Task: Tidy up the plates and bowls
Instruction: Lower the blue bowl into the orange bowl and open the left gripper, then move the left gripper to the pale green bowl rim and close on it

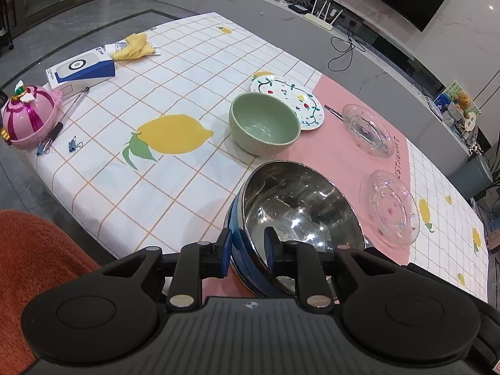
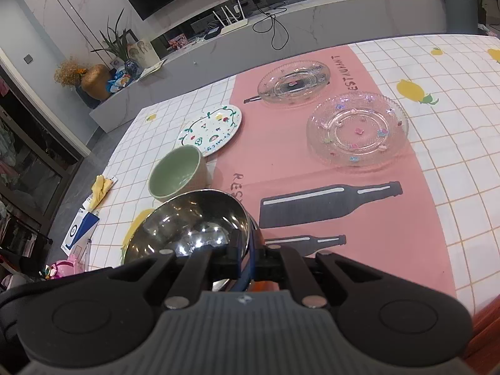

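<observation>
- The steel bowl [image 1: 300, 212], blue on the outside, is nearest and sits on the pink runner [image 1: 331, 156] at the near edge of the table [image 1: 175, 93]; both grippers have hold of its rim from opposite sides.
- The left gripper [image 1: 248, 245] straddles the rim with its jaws narrow, one finger outside on the blue wall and one inside on the steel. Whether the pads press firmly or only rest there I cannot tell.
- The right gripper [image 2: 247, 250] is pinched tight on the opposite rim, its jaws almost fully together with the thin wall between them.
- Judged from this, the step in hand is handling the steel bowl with two grippers, either placing it or about to carry it.
- Just beyond stands the green bowl [image 1: 264, 122], upright and empty; nesting one bowl with the other looks like the likely next move, and that calls for a level lift and a sure grip on both sides.
- Touching or just behind the green bowl lies the painted plate [image 1: 293, 100].
- Further right on the runner lie two glass plates [image 2: 356, 128], near each other but apart, not yet stacked.
</observation>
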### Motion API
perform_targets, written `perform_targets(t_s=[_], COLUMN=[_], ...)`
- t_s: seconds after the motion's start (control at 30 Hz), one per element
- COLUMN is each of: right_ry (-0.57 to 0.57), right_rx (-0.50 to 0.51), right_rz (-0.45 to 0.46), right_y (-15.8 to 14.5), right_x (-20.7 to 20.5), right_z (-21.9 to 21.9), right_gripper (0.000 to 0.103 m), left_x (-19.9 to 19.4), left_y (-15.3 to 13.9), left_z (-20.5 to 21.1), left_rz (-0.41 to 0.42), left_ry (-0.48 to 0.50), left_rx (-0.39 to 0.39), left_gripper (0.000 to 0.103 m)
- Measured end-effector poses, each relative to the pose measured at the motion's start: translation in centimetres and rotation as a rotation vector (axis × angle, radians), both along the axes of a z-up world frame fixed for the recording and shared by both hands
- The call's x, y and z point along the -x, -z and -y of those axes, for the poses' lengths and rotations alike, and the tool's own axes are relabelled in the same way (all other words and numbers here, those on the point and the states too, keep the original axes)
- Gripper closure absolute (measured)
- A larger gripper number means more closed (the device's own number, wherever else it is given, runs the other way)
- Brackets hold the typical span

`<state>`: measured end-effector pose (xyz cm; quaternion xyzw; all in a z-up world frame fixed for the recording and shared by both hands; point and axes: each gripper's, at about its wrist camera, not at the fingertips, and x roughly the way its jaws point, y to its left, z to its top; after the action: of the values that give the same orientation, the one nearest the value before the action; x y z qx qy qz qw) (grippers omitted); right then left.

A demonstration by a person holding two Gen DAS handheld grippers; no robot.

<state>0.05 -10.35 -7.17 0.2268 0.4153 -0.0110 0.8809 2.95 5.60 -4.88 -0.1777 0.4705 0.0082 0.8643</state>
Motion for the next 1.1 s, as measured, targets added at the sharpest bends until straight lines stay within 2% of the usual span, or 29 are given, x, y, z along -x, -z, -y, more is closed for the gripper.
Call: perform_targets(t_s=[0.27,0.57,0.77,1.1], right_ry=[0.007,0.016,0.014,0.010], right_rx=[0.002,-0.006,-0.005,0.017], right_rz=[0.016,0.021,0.028,0.062], right_y=[-0.2,0.0,0.0,-0.9], right_x=[0.2,0.3,0.2,-0.2], right_z=[0.2,0.5,0.5,0.7], right_gripper=[0.097,0.103,0.103,0.100], left_x=[0.2,0.0,0.0,-2.0], left_y=[-0.7,-0.1,-0.2,-1.8], left_z=[-0.3,-0.7,-0.7,-2.5], left_rz=[0.040,0.032,0.030,0.101], left_ry=[0.000,0.008,0.013,-0.006], left_rx=[-0.003,-0.016,-0.024,0.004], left_gripper=[0.080,0.094,0.094,0.093])
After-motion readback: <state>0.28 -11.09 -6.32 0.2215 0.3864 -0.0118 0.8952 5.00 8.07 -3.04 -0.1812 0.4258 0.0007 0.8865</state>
